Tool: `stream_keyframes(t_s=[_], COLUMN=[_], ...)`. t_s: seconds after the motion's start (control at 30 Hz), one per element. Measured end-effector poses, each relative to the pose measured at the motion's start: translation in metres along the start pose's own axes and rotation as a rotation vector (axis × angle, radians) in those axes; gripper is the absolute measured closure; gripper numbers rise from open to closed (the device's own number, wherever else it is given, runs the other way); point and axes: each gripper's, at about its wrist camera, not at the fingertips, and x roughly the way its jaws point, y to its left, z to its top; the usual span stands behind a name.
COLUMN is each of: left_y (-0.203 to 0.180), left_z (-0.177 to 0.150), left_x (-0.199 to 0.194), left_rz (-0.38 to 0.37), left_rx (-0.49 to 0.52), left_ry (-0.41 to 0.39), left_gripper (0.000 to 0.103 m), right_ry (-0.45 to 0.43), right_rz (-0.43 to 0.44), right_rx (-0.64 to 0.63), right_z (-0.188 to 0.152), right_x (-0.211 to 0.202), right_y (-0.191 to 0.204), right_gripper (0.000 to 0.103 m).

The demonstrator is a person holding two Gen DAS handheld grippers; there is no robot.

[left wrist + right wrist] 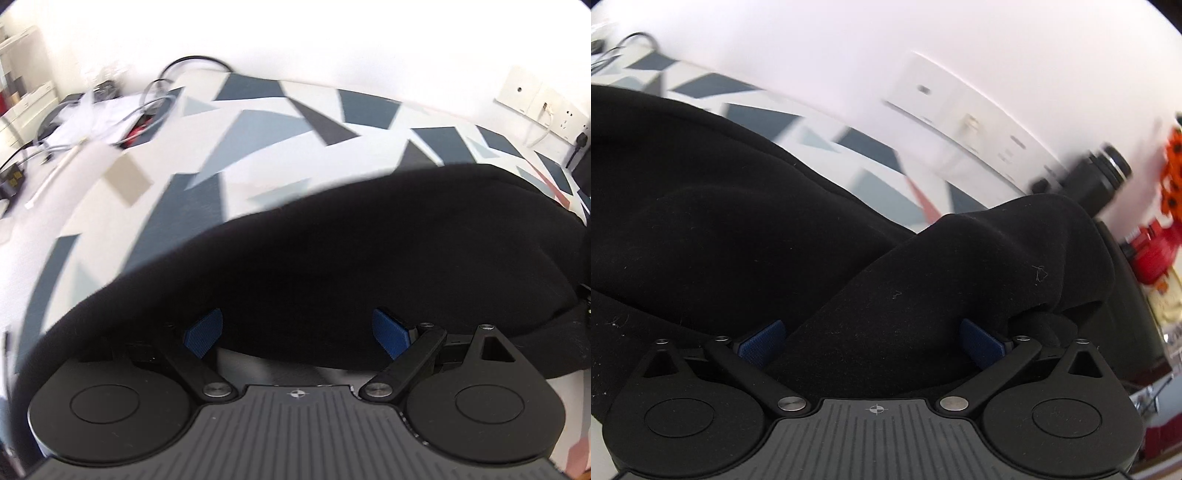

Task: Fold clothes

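A black garment [351,240] lies spread on a bed cover [258,140] printed with grey, blue and white triangles. My left gripper [297,332] hovers just over the garment's near edge, its blue pads [205,332] wide apart and open, gripping nothing. In the right wrist view the same black garment [720,221] fills the left side, and a thick folded sleeve or flap of it [960,277] runs up between the fingers. My right gripper [871,345] is open with this fold lying between its blue pads [982,345]; I see no pinch on it.
Cables [166,85], a white cloth and small items sit at the bed's far left. Wall sockets [539,103] with a plugged lead are at the far right. In the right wrist view a dark cylinder [1100,173] and red and orange items [1156,251] stand at right.
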Motion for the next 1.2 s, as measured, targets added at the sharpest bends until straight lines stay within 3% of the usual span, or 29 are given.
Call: stream_keyframes(t_s=[0.3, 0.53, 0.6, 0.67, 0.8, 0.97, 1.07, 1.2], left_y=[-0.071, -0.058, -0.051, -0.044, -0.027, 0.013, 0.034, 0.057], left_z=[0.037, 0.036, 0.029, 0.016, -0.019, -0.038, -0.026, 0.011], left_x=[0.04, 0.015, -0.002, -0.019, -0.038, -0.034, -0.028, 0.003], left_rz=[0.013, -0.081, -0.125, -0.118, -0.082, -0.055, -0.053, -0.025], left_rx=[-0.049, -0.121, -0.109, -0.084, -0.105, -0.257, -0.309, -0.26], left_ry=[0.031, 0.017, 0.009, 0.0, -0.001, -0.005, -0.056, -0.086], left_gripper=[0.011, 0.011, 0.011, 0.011, 0.008, 0.008, 0.008, 0.008], right_ry=[0.003, -0.024, -0.048, -0.07, -0.079, -0.059, -0.053, -0.039], right_rz=[-0.028, 0.015, 0.039, 0.067, 0.143, 0.204, 0.216, 0.222], right_rx=[0.065, 0.126, 0.176, 0.226, 0.224, 0.116, 0.077, 0.078], right_z=[-0.023, -0.017, -0.009, -0.001, 0.017, 0.033, 0.039, 0.045], right_x=[0.022, 0.012, 0.003, -0.006, -0.012, -0.012, -0.016, -0.019], right_y=[-0.068, -0.082, -0.085, -0.085, -0.066, -0.018, 0.003, 0.019], right_gripper=[0.001, 0.001, 0.001, 0.001, 0.001, 0.001, 0.001, 0.001])
